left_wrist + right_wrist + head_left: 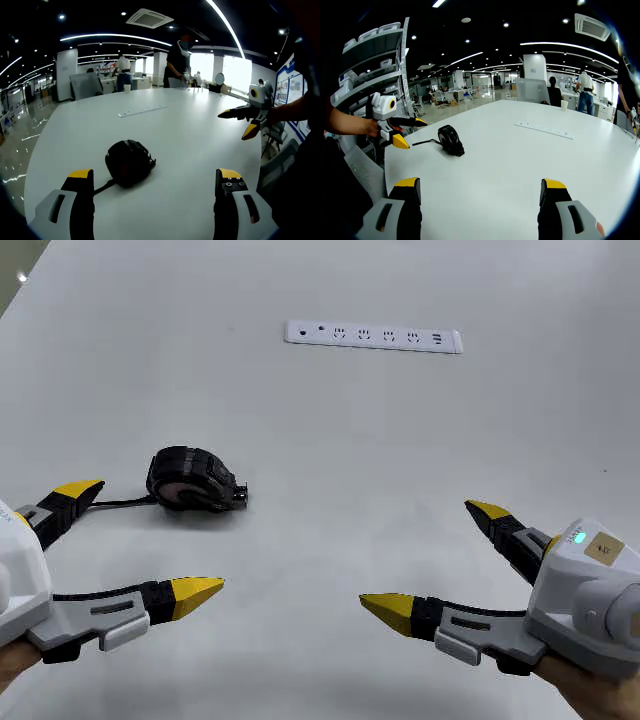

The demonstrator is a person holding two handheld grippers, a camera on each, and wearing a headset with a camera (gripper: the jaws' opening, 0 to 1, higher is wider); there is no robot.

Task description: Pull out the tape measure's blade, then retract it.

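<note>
left gripper [160,533] spread wide over the near left of the white bench [400,440], right gripper [415,551] spread wide at near right; broad bare surface between them. black tape measure [192,480] on the bench just ahead of the left gripper, not touching, thin dark cord [125,502] trailing toward it. white power strip [372,336] well beyond. rounded bench edge, open-plan office, people [179,62] standing behind.

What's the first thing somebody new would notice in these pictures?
Probably the two yellow-tipped tools: the left tool and the right tool sit low in the head view, both with jaws wide open and holding nothing. Next comes the black tape measure, lying on the white table just ahead of the left tool, with a white power strip farther back.
</note>
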